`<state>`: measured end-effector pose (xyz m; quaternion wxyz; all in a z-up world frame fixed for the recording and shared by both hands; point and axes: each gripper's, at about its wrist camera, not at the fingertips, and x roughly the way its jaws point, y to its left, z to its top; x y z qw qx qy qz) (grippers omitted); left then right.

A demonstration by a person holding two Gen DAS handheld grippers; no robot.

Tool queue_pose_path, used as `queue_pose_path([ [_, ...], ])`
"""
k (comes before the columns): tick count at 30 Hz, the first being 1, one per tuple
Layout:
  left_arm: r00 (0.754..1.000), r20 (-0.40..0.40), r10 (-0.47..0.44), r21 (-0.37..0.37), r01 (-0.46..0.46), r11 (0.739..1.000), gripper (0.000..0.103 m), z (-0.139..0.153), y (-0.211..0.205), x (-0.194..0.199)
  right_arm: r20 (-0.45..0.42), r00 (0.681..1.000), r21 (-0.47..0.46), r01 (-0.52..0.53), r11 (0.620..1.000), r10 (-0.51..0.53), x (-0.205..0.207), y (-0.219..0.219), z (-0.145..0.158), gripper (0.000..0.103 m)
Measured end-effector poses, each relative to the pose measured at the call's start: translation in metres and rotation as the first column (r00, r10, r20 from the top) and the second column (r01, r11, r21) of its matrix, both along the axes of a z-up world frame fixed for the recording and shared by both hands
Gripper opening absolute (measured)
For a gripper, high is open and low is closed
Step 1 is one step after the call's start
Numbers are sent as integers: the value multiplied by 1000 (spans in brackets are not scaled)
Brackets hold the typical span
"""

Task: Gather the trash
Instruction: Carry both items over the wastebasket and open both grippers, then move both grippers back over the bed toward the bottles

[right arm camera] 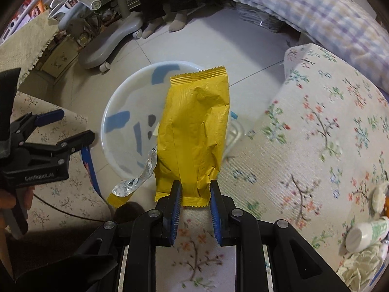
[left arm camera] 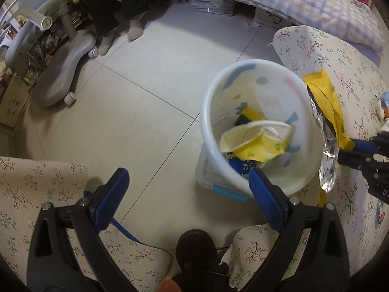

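The yellow wrapper (right arm camera: 194,131) is judged light, thin and crinkly, likely slippery with its foil lining, so a pinch at its sealed end suits it. It is held there by the right gripper (right arm camera: 195,203), clamped tight, above the white bin (right arm camera: 121,102). The left gripper (left arm camera: 187,189), spread wide and empty, is seen beside the bin.

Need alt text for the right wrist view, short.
The right tongs pinch the bottom edge of a yellow snack wrapper, holding it over a white trash bin on the tiled floor. The left tongs hang open at the left; floral cloth fills the right.
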<state>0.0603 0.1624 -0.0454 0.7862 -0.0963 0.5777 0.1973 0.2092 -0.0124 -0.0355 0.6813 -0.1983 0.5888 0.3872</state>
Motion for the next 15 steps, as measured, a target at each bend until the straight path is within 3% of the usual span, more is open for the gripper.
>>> queue_pose_path([
  [5,1000,-11,15,-8,-15,1000,98,-3,9,-6,-1,1000,14,3,1000,-2,3,18,-1,28],
  [6,1000,-12,16,-9,-16,1000,98,-3,9,-7,-1,1000,17,-1,1000,1,2,20,-1,43],
  [7,1000,-12,18,-12,-18,1000,98,-4,10,-8,-2,1000,12,-3,1000,3,1,22,-1,71],
  [8,1000,-13,19,-13,-19,1000,98,-4,11,-9,2,1000,1,0,1000,0,0,24,0,80],
  [15,1000,-1,17,-30,-17,999,99,0,11,-11,43,999,-7,28,1000,-28,-4,14,11,83],
])
